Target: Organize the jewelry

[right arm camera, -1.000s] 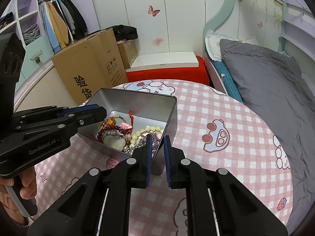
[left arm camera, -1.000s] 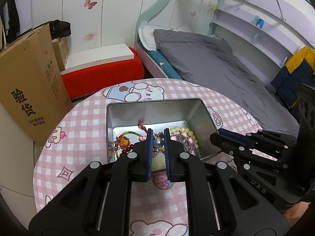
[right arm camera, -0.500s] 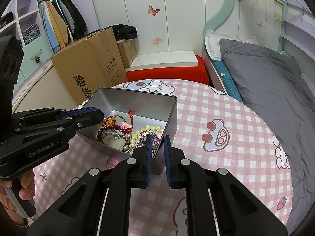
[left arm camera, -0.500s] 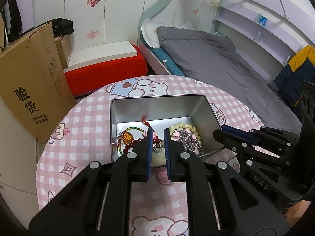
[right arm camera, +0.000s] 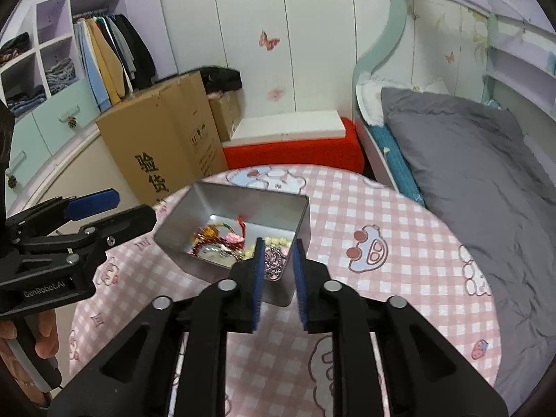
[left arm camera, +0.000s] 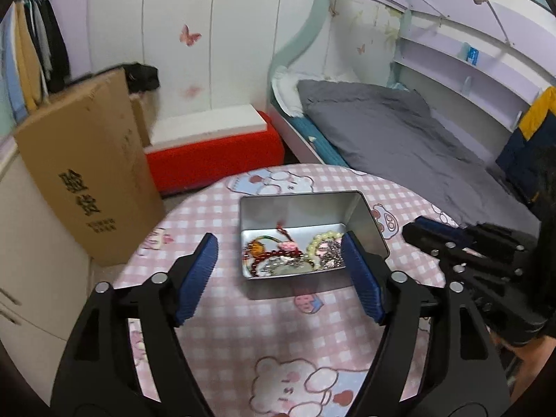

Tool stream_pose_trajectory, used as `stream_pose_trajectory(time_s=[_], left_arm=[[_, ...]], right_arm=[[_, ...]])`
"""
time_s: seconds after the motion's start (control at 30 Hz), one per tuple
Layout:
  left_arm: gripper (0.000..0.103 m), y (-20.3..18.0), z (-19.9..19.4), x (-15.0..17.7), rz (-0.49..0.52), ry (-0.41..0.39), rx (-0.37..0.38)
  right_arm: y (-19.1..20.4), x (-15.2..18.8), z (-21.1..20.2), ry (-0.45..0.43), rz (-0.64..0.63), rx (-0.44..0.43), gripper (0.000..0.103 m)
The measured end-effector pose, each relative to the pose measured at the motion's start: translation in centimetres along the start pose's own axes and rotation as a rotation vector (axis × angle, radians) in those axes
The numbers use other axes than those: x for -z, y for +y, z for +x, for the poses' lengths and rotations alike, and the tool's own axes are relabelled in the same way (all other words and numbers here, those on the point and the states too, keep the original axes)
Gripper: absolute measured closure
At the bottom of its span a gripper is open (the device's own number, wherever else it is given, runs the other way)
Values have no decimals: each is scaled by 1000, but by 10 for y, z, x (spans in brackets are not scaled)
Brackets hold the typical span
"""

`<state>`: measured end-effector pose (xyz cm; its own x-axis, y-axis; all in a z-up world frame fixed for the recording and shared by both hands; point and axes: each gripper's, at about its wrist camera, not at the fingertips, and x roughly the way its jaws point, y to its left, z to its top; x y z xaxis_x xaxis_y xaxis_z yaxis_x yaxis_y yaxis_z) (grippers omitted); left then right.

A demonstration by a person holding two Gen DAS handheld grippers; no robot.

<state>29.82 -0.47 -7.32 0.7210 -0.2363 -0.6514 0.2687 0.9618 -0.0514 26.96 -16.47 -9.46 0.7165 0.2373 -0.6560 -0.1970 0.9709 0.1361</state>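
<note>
Landmark is the metal tin [left arm camera: 361, 213], an open silver rectangular box sitting on the pink checked tablecloth [left arm camera: 288, 340] of the round table.

Jewelry [left arm camera: 290, 255] is all inside the tin, piled on its floor: red bead strand [left arm camera: 274, 255], pale green-white bead bracelet [left arm camera: 325, 238], silver chain [right arm camera: 272, 260], and a red-corded charm toward the tin's far wall. Pieces overlap; we can't separate them further.

We hold the left gripper [left arm camera: 278, 271] on the near side of the tin, jaws spread wide, wider than the tin's near edge, nothing between them. Its blue pads [left arm camera: 194, 278] are clear of the tin.

Right gripper [right arm camera: 278, 271] is at the tin's near right corner, jaws parted only a little, a narrow gap, holding nothing. Whether its tips touch the tin rim we can't tell.

Behind the tin, off the table: cardboard box [right arm camera: 166, 146], red bench [left arm camera: 215, 156], bed with grey duvet [right arm camera: 469, 160].
</note>
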Motion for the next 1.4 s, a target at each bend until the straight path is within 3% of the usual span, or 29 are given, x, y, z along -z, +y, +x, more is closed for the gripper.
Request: stream_pose_trajectory(time_s=[0.17,0.3,0.57,0.83,1.03,1.4], left_arm=[[18,0,-44,5,-2,-75,-62],[14,-6,-81,14,1,-139,-112],[11,-21,-168,42,-6,-270,-104],[9,-34,-231,71,-17,-361,-116],[9,-44,-267,91,8,-413,-166],[9,-56,-307,109,15,-487,-179]], right_arm=[[14,-2,-42,-77,-22,8,64],[28,4,-77,-140,-51,28,53],[62,25,-159,-278,-101,49,21],[84,54,-216,-377,-121,58,12],[96,73,-245,-425,-130,68,10],[111,91,-288,-501,-144,73,10]])
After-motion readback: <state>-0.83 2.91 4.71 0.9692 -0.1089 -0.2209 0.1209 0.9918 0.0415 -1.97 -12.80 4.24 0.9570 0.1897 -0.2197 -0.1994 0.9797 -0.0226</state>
